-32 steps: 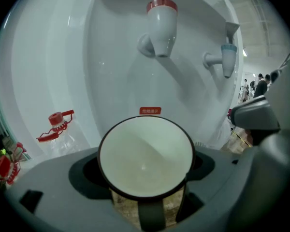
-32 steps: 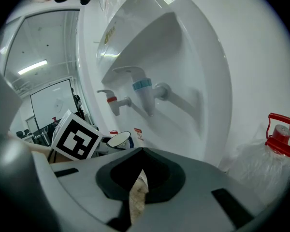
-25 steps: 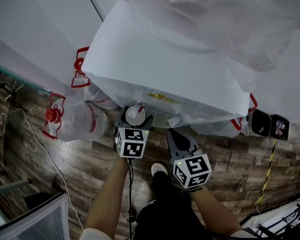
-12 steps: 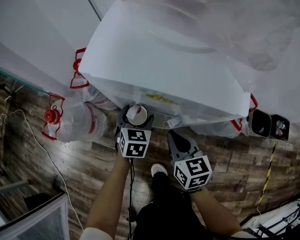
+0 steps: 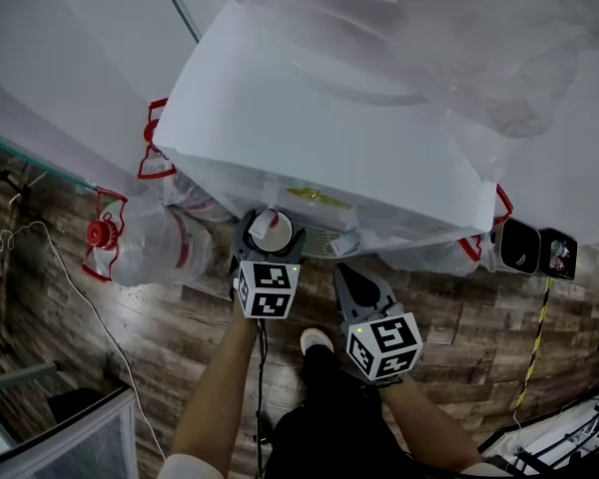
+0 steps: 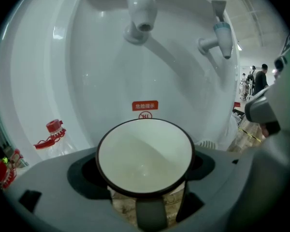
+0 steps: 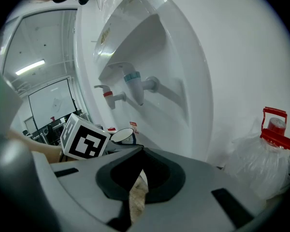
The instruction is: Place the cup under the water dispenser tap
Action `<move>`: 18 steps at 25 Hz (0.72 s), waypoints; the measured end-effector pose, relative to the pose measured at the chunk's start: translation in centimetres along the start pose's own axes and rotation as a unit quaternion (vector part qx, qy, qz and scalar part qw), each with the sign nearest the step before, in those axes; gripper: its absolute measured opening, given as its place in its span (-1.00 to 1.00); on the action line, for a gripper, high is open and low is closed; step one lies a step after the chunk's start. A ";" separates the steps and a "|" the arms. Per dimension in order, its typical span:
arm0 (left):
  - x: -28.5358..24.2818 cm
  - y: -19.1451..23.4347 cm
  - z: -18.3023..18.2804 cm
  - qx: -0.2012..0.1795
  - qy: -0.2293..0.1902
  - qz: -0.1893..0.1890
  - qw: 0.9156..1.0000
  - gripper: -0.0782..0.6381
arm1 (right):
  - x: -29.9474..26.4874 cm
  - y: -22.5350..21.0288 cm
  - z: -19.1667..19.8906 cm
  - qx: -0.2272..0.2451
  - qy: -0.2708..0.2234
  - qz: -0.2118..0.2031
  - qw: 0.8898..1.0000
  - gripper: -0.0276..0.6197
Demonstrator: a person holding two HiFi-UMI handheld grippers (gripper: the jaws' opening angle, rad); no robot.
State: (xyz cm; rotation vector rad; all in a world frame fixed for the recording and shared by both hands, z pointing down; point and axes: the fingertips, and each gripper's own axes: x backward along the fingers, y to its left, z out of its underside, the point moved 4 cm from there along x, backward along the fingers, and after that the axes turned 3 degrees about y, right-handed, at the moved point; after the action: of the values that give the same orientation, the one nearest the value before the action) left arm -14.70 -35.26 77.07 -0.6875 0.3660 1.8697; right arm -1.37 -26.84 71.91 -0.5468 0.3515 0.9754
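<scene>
**Cup Position: Below Red Tap**

The left gripper [image 5: 270, 247] is clamped on the cup [image 6: 145, 154]. The cup stands upright with its long axis vertical and its mouth facing up. In the left gripper view, the red tap [image 6: 141, 7] sits at 12 o'clock and the blue tap [image 6: 223, 35] at 1 o'clock. The jaws hide the lower cup wall. The red label [image 6: 145, 106] on the water dispenser [image 5: 329, 118] carries print too small to read. The right gripper [image 7: 135, 187] is closed and empty.

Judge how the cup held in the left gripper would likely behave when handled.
Probably light: the cup looks empty. Likely rigid: its rim is evenly round between the jaws. Its glossy inside suggests a smooth, possibly slippery wall.
</scene>
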 end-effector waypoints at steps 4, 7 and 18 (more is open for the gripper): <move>0.1 0.0 -0.1 0.011 -0.005 -0.001 1.000 0.49 | 0.2 0.3 0.1 0.002 0.001 -0.002 1.000 -0.86; 0.1 -0.1 -0.2 0.015 -0.008 -0.003 1.000 0.49 | 0.3 0.4 0.2 0.000 0.002 -0.003 1.000 -0.86; 0.3 0.0 -0.4 0.019 -0.032 -0.017 0.999 0.49 | 0.4 -0.1 0.4 -0.002 0.007 -0.002 1.000 -0.86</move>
State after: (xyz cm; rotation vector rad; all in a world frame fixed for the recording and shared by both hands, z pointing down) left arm -14.64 -35.21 76.59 -0.6035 0.3456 1.8443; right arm -1.04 -26.38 72.06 -0.5572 0.3608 0.9697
